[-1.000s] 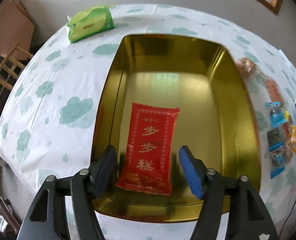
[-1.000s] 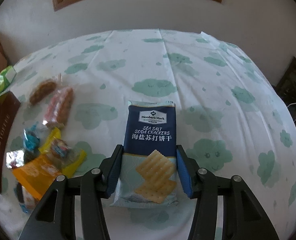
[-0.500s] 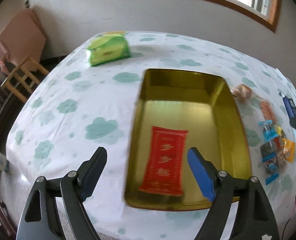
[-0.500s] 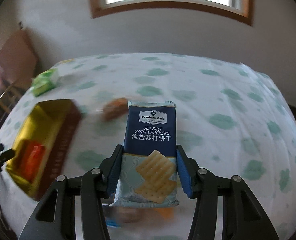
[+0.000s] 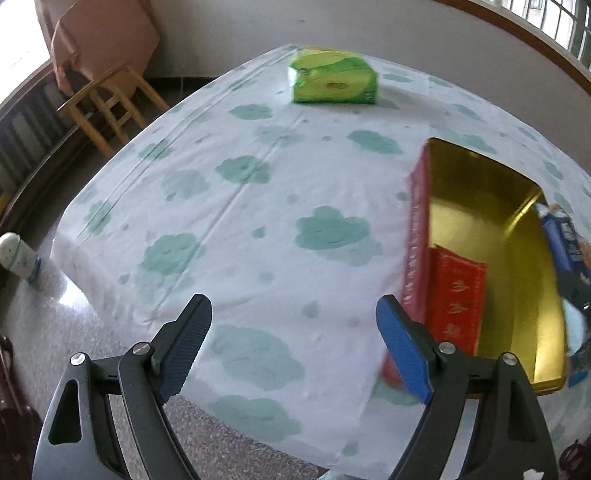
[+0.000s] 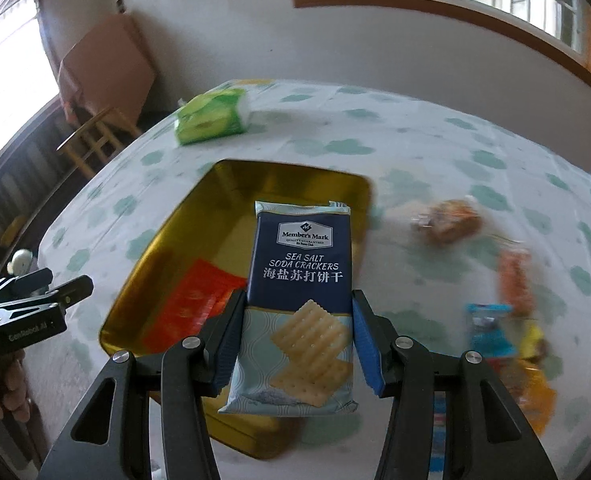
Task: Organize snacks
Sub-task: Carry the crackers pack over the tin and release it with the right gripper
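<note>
Carrying the crackers (image 6: 301, 300) clamped in our right gripper (image 6: 295, 340) above the tin (image 6: 167, 248), we judge lowering and release come next, while our left gripper (image 5: 293, 344), its jaws just opened wide, holds nothing.

Left wrist camera looks steeply down past the table's (image 5: 255, 208) near-left corner, right wrist camera tilts down close over the gold tin (image 6: 167, 256), and both catch that tin (image 5: 491, 208) plus the green pack (image 5: 333, 78) (image 6: 209, 118).
</note>
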Motion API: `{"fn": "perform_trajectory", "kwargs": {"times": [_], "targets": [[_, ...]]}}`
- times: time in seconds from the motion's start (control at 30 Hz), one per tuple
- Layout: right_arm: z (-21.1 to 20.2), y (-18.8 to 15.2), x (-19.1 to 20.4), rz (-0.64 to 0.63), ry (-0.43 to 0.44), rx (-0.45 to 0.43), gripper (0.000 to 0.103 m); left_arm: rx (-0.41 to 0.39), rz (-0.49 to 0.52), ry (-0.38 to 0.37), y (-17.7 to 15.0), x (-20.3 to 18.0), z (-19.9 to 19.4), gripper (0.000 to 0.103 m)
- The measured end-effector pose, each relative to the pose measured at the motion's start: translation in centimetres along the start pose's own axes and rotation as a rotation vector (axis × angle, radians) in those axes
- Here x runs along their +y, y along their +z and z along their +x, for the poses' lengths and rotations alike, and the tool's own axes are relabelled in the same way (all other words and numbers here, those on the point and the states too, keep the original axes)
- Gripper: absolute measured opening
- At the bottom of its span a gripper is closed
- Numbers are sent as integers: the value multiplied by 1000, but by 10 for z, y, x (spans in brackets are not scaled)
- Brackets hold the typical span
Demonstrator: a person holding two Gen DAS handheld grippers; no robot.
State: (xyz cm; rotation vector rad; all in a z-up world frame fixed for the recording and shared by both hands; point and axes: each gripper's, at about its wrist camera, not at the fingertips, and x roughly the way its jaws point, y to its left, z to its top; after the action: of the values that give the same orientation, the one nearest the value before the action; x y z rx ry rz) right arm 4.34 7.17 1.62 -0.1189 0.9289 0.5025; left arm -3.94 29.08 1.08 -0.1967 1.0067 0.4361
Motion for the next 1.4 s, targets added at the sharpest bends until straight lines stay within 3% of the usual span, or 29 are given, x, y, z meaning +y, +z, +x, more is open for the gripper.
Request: {"fn": "perform_trajectory", "kwargs": {"times": [0.53,1.13,1.2,1.3,1.4], "targets": [[48,1,55,-19,59,101,52,34,-19,33,-8,22,6,82],[52,-1,67,-33,155,92,53,42,-12,25,-11,15,4,82],[51,-1,67,-34,157,90,54,41,-8,19,-11,13,2,83],[47,-1,65,-39,164,83,65,35,0,15,-10,8,-2,83],[39,-2,62,-46,158,60,66,19,11,6,-9,2,-8,83]]}}
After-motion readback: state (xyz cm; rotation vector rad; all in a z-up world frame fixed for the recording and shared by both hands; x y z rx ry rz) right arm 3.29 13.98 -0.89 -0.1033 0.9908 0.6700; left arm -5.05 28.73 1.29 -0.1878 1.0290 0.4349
